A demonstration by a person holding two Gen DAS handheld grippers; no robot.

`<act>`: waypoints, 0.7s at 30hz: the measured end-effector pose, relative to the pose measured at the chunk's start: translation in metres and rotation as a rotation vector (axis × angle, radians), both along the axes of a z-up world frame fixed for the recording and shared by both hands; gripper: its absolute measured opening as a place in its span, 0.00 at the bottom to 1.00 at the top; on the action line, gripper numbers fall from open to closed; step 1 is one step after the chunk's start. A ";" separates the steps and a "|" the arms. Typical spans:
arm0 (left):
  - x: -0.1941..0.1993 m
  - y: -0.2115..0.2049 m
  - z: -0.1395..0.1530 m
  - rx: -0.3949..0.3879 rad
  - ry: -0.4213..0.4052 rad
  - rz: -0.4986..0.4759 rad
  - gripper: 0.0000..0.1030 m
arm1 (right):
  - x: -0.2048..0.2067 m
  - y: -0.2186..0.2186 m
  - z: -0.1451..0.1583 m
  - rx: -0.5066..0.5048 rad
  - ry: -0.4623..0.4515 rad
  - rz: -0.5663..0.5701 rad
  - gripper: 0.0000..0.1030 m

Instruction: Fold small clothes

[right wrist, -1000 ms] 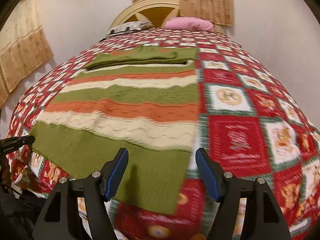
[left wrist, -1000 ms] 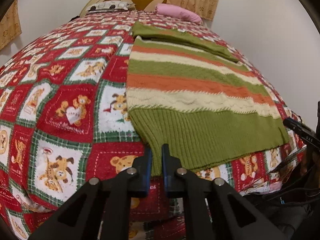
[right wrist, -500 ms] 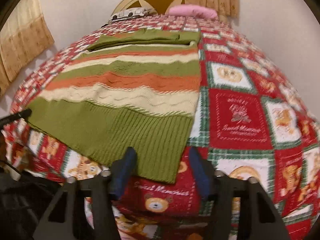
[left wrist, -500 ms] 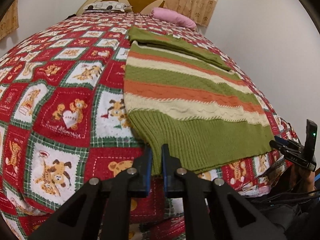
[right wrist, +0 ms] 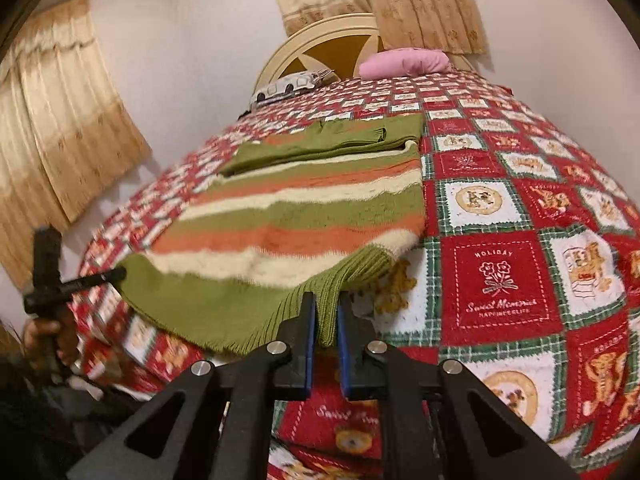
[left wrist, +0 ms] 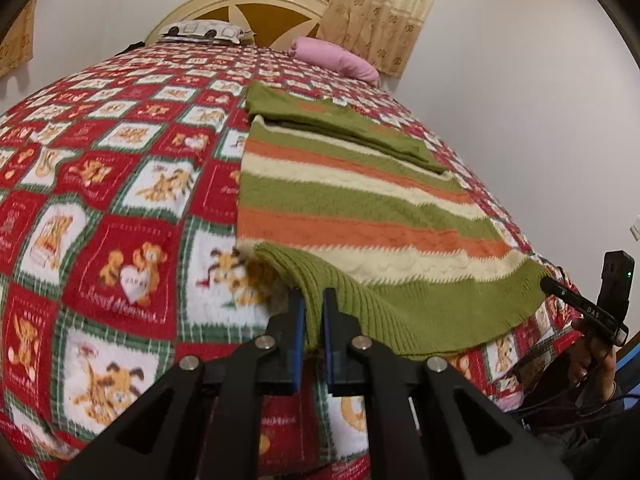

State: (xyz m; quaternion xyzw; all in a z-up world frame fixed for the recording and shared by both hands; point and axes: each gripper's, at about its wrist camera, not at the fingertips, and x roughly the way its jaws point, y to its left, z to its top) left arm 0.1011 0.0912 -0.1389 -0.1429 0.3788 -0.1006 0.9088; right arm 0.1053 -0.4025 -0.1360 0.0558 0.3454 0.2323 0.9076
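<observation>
A striped knitted sweater (left wrist: 352,216) lay flat on the bed's patchwork quilt (left wrist: 120,208), sleeves folded across its far end, as both tools pinched the green ribbed hem at the bed's near edge. The left tool (left wrist: 314,312) gripped the hem's left corner; the right tool (right wrist: 326,314), whose jaws had just closed, gripped the right corner, each corner raised slightly off the quilt. The bottom fold appeared under way; next, both corners would likely need carrying evenly toward the far sleeves.
</observation>
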 end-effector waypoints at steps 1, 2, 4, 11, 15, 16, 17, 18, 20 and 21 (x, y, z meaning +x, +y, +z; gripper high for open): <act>0.003 0.000 0.004 0.004 -0.011 0.001 0.08 | 0.000 0.000 0.003 0.003 -0.009 -0.001 0.08; 0.005 0.000 0.007 0.004 -0.019 0.002 0.08 | -0.001 0.001 0.007 0.002 -0.027 0.000 0.08; 0.012 0.002 0.013 -0.005 -0.035 0.004 0.07 | -0.004 0.002 0.017 0.012 -0.062 0.002 0.08; 0.040 0.009 0.045 -0.051 -0.116 0.019 0.07 | 0.014 0.009 0.053 0.036 -0.162 0.009 0.08; 0.058 0.013 0.060 -0.057 -0.154 0.027 0.05 | 0.029 0.013 0.071 0.044 -0.218 0.013 0.08; 0.063 0.014 0.063 -0.058 -0.161 0.028 0.05 | 0.032 0.014 0.074 0.046 -0.226 0.012 0.08; 0.068 0.014 0.066 -0.052 -0.166 0.034 0.05 | 0.037 0.015 0.079 0.049 -0.235 0.011 0.08; 0.073 0.016 0.069 -0.049 -0.171 0.040 0.05 | 0.044 0.016 0.084 0.052 -0.242 0.010 0.08; 0.084 0.020 0.074 -0.050 -0.183 0.057 0.05 | 0.055 0.017 0.092 0.051 -0.256 0.006 0.08; 0.090 0.023 0.076 -0.053 -0.184 0.064 0.05 | 0.063 0.017 0.097 0.054 -0.261 0.003 0.08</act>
